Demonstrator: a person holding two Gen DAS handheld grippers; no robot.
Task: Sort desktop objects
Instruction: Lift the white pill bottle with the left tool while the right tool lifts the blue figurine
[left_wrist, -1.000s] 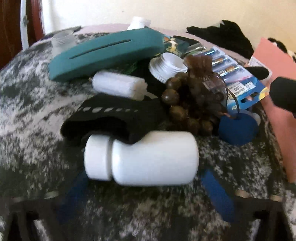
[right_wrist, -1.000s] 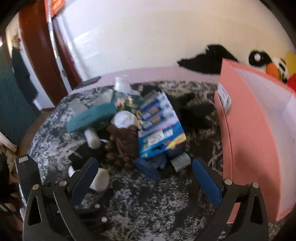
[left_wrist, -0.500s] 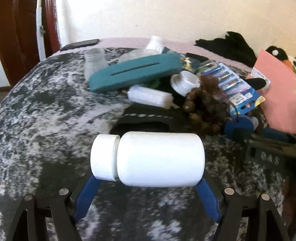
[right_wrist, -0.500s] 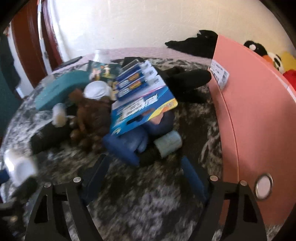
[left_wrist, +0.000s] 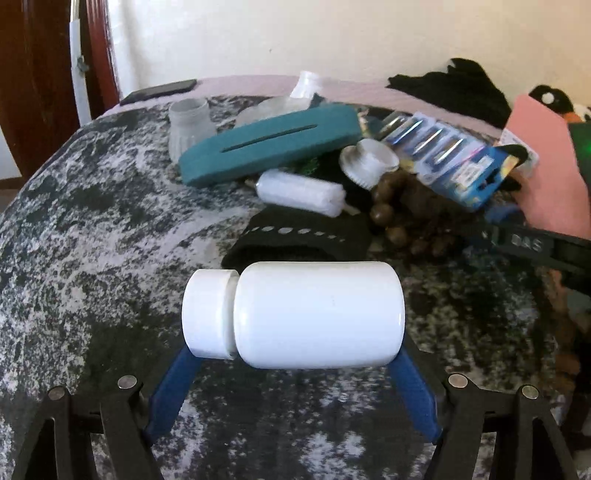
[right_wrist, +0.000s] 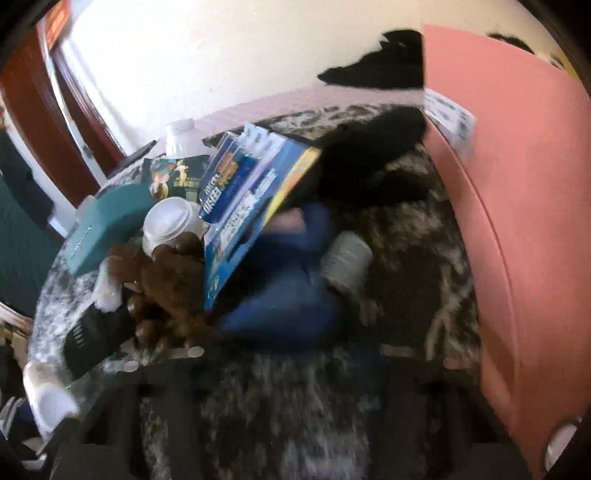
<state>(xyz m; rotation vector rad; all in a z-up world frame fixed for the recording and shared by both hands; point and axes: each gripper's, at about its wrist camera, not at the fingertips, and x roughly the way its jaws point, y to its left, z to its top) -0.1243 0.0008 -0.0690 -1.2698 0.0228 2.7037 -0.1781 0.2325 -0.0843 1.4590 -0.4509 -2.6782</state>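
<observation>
The white bottle (left_wrist: 295, 315) is smooth, unlabelled plastic with a matching screw cap pointing left; it lies sideways, raised off the mottled grey-black cloth (left_wrist: 92, 229), pinched end to end between the blue fingers (left_wrist: 173, 391) of the left gripper (left_wrist: 291, 369). Behind it sits one pile: one teal case (left_wrist: 273, 146), one battery blister pack (left_wrist: 454, 162), one bunch of brown beads (left_wrist: 391, 221), one black strap (left_wrist: 295, 240), two clear jars. Bare cloth spreads left of the pile to the table's rounded edge; the pink box (right_wrist: 517, 206) walls the right. The right gripper's view is motion-blurred, so its finger spread cannot be told.
</observation>
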